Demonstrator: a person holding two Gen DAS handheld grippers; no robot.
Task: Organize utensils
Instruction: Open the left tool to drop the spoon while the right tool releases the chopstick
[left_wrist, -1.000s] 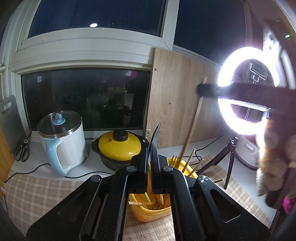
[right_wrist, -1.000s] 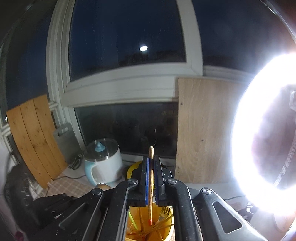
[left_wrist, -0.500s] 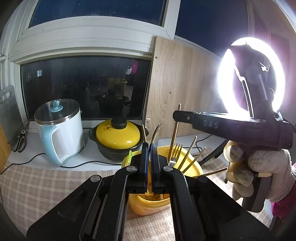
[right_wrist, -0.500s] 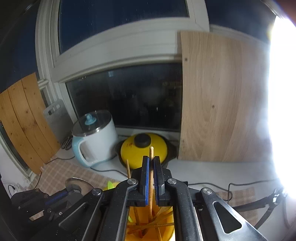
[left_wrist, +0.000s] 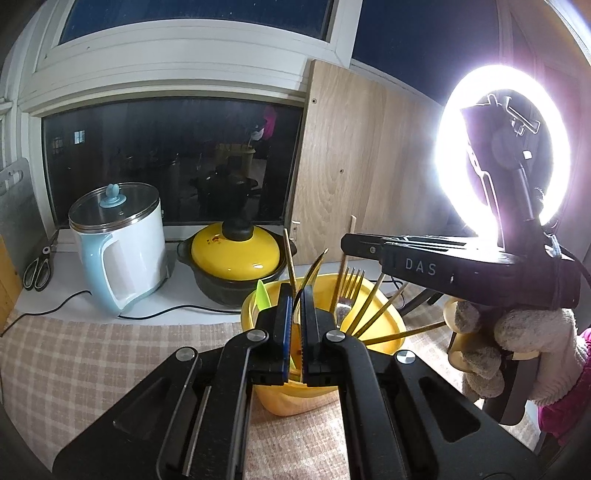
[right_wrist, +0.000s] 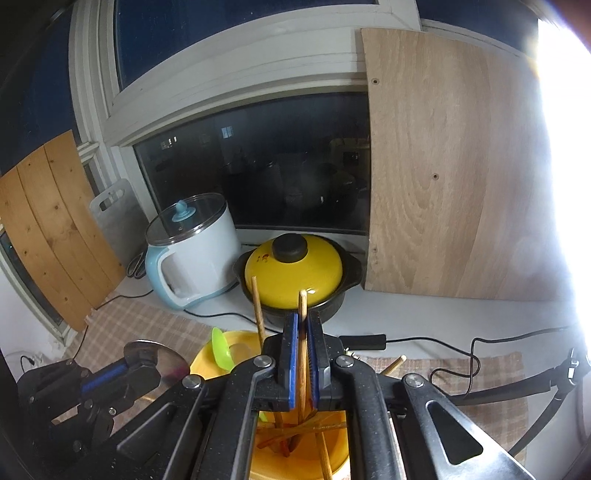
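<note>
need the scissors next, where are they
In the left wrist view, the scissors lie at far left on the white ledge, beside the white kettle.

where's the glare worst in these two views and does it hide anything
Left wrist view: the ring light blooms white but the yellow bin stays readable. Right wrist view: the right edge is blown out, washing over the wooden board; the chopstick in the right tongs stays sharp.
</note>
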